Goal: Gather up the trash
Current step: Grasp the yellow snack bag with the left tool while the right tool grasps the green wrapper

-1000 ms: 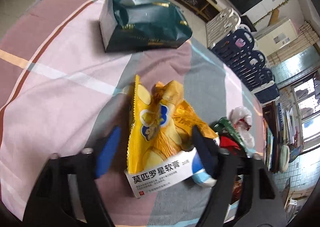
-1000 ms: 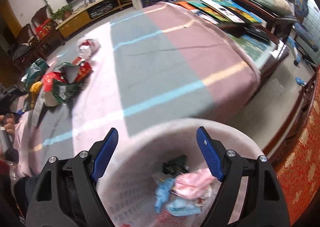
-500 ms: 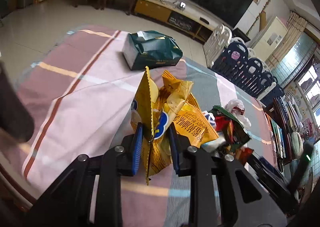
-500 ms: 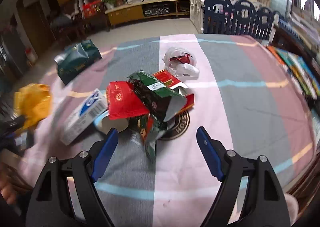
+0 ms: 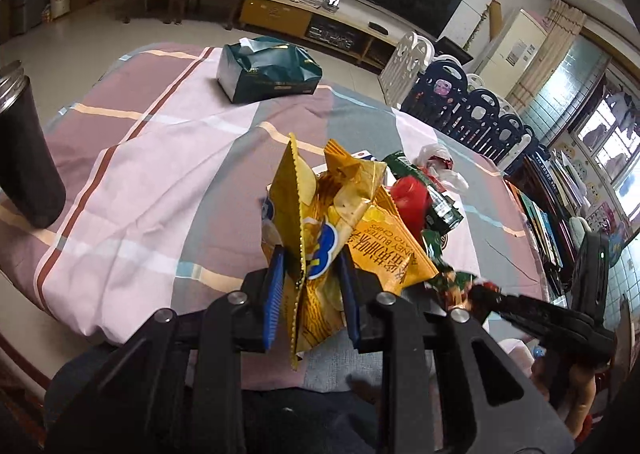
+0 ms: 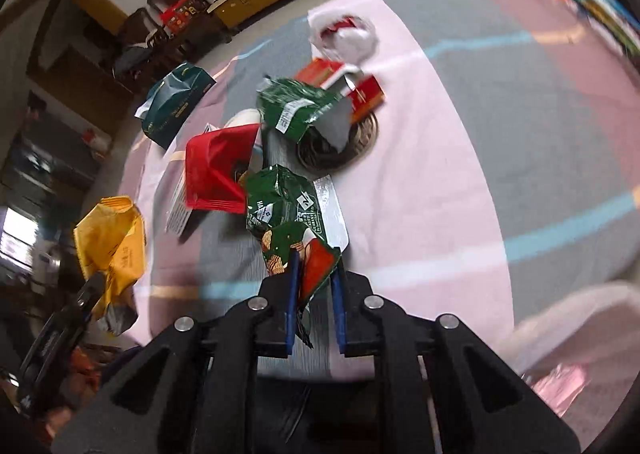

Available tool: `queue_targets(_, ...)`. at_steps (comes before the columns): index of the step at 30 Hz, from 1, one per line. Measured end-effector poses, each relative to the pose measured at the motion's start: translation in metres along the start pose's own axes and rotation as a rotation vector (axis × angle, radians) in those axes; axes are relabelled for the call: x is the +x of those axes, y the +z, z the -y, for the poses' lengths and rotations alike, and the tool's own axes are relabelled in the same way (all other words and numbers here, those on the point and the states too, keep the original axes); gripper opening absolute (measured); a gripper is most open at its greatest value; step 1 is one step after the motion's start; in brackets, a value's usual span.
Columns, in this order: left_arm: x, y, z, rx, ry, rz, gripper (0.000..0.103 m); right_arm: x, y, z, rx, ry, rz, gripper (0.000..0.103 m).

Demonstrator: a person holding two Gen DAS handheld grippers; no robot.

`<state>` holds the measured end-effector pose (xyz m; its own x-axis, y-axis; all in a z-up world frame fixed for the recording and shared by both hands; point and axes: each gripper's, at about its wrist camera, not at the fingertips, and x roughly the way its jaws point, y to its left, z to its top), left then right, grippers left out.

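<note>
The left gripper [image 5: 310,290] is clamped on a yellow chip bag [image 5: 340,221], held up above the near edge of the tablecloth [image 5: 160,157]. The right gripper [image 6: 314,294] has just closed its jaws on a green chip bag [image 6: 288,213] by the trash pile [image 6: 296,113] mid-table. A tissue pack [image 5: 268,67] sits at the far edge

A tissue pack [image 5: 269,67] lies at the bench's [image 5: 168,157] far end. Nearer than the tissue pack sits a heap of wrappers [image 6: 296,109]; a flask [image 5: 24,149] stands to its left.
</note>
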<state>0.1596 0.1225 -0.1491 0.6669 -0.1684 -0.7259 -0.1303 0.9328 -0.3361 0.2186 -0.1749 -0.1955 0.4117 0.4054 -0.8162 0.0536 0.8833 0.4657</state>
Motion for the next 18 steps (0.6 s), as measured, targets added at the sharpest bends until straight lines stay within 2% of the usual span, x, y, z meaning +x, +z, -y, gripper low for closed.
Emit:
queue_targets(3, -0.002, -0.002, 0.001, 0.001, -0.003, 0.0, 0.028, -0.006, -0.012, -0.001, -0.047, -0.046, -0.014, 0.03)
queue_targets(5, -0.002, -0.001, 0.0, 0.0, 0.003, 0.001, 0.028, -0.015, -0.018, -0.008, -0.122, -0.136, 0.036, 0.057)
queue_targets(7, -0.002, -0.002, -0.002, -0.002, 0.011, 0.0, 0.028, -0.027, -0.021, -0.019, -0.195, -0.216, 0.116, 0.067)
queue_targets(9, -0.002, -0.002, -0.003, -0.009, 0.012, -0.001, 0.028, -0.032, -0.024, -0.039, -0.298, -0.263, 0.163, 0.068)
queue_targets(13, -0.005, -0.002, -0.004, -0.014, 0.018, 0.003, 0.028, -0.018, -0.037, -0.082, -0.559, -0.351, 0.183, 0.069)
queue_targets(15, -0.007, -0.002, -0.005, -0.021, 0.019, 0.008, 0.028, 0.002, -0.044, -0.093, -0.664, -0.407, 0.154, 0.069)
queue_targets(18, -0.01, -0.002, -0.008, -0.026, 0.017, 0.021, 0.028, 0.039, -0.047, -0.09, -0.689, -0.471, 0.041, 0.069)
